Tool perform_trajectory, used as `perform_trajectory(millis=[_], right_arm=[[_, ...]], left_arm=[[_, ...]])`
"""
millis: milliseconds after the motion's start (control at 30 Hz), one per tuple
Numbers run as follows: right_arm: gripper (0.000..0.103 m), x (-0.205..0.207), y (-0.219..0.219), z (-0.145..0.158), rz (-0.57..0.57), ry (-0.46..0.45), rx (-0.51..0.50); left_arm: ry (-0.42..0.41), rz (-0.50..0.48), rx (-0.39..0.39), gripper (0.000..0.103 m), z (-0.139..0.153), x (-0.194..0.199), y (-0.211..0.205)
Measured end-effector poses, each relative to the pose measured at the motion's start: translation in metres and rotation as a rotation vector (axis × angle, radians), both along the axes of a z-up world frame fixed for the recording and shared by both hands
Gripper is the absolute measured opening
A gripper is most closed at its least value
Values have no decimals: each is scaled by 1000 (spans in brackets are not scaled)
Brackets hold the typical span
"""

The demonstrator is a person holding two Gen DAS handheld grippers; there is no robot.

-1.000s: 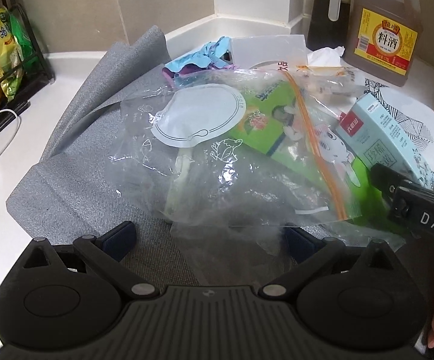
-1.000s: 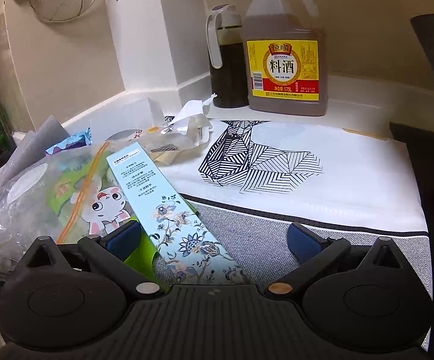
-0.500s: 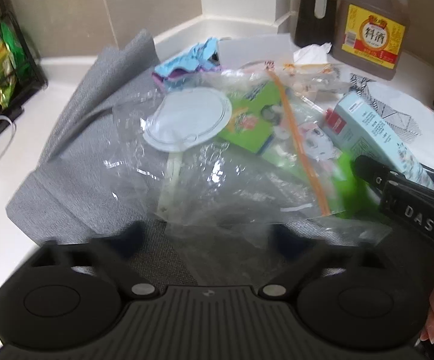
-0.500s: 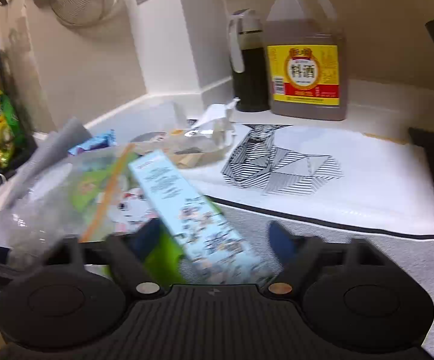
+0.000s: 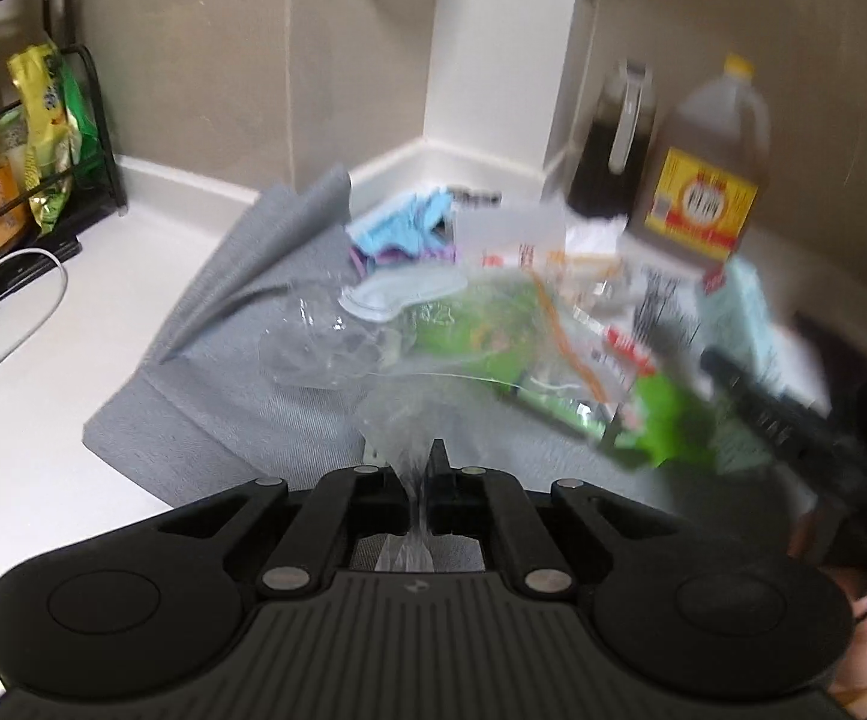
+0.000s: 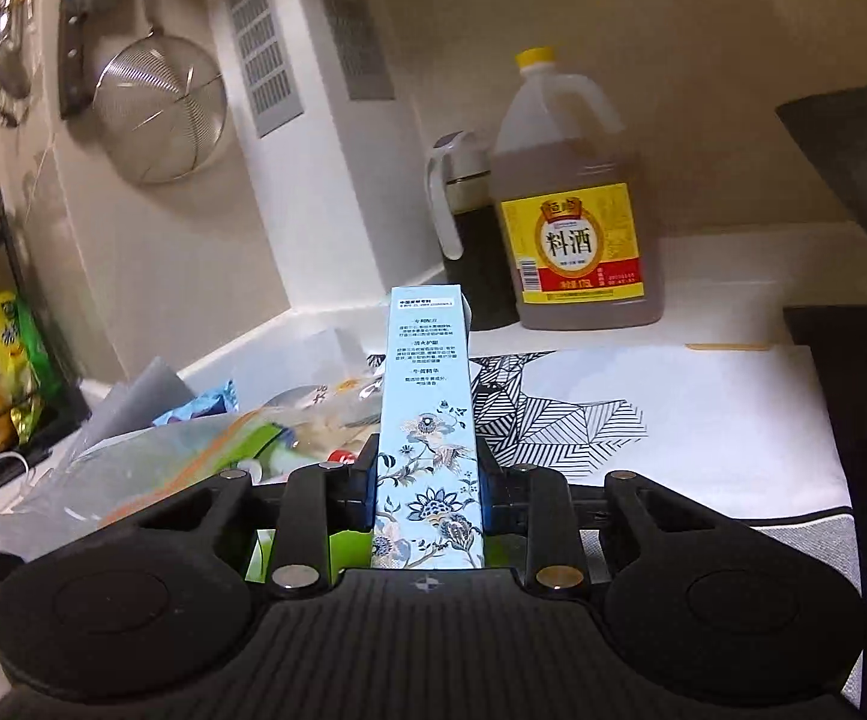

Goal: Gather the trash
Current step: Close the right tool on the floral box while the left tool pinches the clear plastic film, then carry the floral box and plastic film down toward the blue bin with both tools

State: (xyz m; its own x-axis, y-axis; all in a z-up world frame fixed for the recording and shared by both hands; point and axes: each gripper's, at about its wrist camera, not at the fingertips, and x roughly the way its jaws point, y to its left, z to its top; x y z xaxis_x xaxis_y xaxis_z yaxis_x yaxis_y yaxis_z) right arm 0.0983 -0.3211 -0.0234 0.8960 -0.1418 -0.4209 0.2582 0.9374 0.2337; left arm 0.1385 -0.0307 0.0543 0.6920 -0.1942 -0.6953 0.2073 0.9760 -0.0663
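Pale-blue cardboard filled the middle of my right wrist view: the flowered box [image 6: 427, 438] stood pinched between the fingers of my right gripper [image 6: 427, 480], which had just been closing onto its two long sides. Its long axis ran straight away from me along the fingers, the printed end pointing up and forward toward the cooking-wine jug [image 6: 577, 228] and the dark cruet [image 6: 463, 222] at the wall, the flowered end toward the gripper body. The box was off the surface and tilted upward. My left gripper [image 5: 412, 468] had its fingers pressed together on a twisted corner of the clear zip bag [image 5: 433, 360]; a thin strand of plastic passed between them. From that pinch the bag fanned out ahead and to the right, blurred, with green packaging [image 5: 661, 420] and an orange zip strip [image 5: 565, 336] showing through it, and its far part lay over the grey mat [image 5: 211, 420]. Beyond the bag sat a crumpled blue wrapper [image 5: 409, 222] near the corner of the wall. The white surface [image 5: 43, 372] stretched off to the left, where a white cable [image 5: 19, 324] ran toward a black rack [image 5: 91, 138] of packets. In the left view the right gripper appeared as a dark blurred shape at the right edge, beside the green packaging. A black-and-white patterned cloth [image 6: 673, 420] lay under and beyond the box.
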Motion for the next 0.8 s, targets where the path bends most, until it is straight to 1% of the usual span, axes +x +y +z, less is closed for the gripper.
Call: perform_trajectory(millis=[133, 267, 367, 500, 633, 800], right_arm=[[31, 0, 0, -1, -2, 0, 3], [31, -2, 1, 0, -5, -17, 5], [31, -6, 1, 2, -6, -51, 5], [31, -10, 2, 5, -5, -96, -10], [31, -11, 2, 5, 8, -107, -10], [31, -11, -1, 2, 9, -104, 17]], left_arm=[[-42, -4, -51, 4, 24, -7, 7], [-78, -2, -66, 4, 41, -17, 9], [-106, -4, -81, 4, 53, -28, 12], [-156, 5, -77, 4, 69, -50, 21], [-179, 7, -80, 4, 74, -87, 39], [-162, 59, -29, 4, 61, -139, 74]])
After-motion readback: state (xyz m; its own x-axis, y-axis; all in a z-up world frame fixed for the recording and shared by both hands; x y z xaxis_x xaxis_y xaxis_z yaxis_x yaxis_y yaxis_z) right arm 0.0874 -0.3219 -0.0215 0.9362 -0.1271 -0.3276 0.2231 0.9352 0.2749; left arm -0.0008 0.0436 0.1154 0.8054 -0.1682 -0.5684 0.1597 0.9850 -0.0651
